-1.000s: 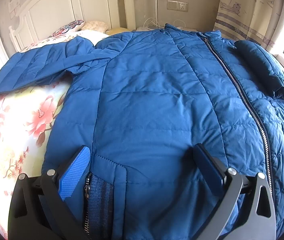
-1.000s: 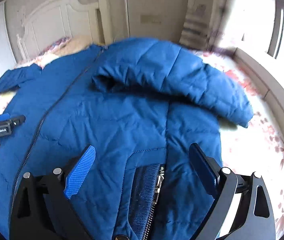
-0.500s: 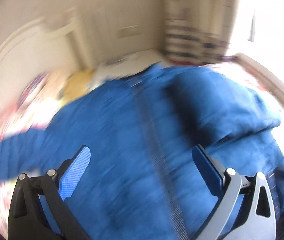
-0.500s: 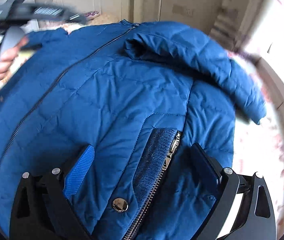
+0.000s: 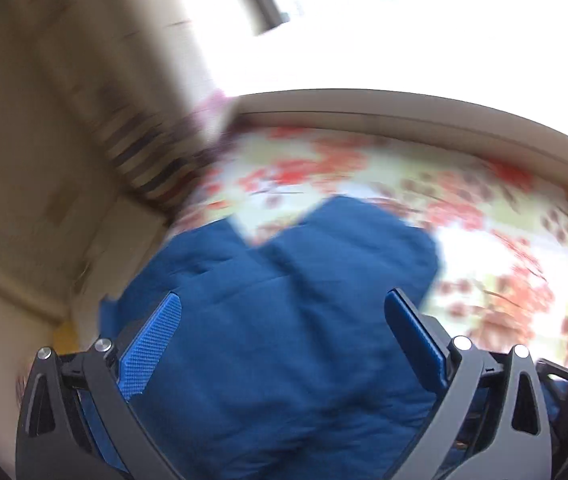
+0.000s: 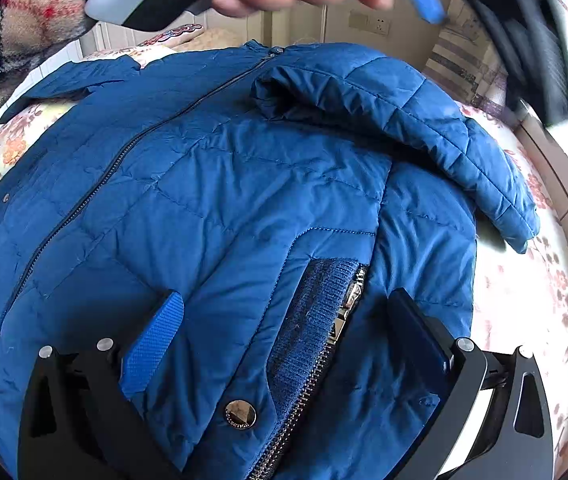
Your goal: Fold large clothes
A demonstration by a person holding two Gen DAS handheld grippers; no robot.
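The jacket [image 6: 219,208] is quilted cloth with a faint sheen; its pocket [image 6: 312,320], beside the shiny metal snap [image 6: 240,415], has ribbed knit lining and a metal zip. The bed sheet [image 6: 524,300] is matt flowered cloth. The tongs' pads [image 6: 151,352] are rough-textured plastic.

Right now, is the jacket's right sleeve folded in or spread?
Folded in: the sleeve lies across the jacket front, cuff toward the bed's edge.

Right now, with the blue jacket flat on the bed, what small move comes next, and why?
Probably lower the open left claw onto the folded sleeve and grip it. That sleeve lies bunched across the jacket, and the right claw is open, holding nothing.
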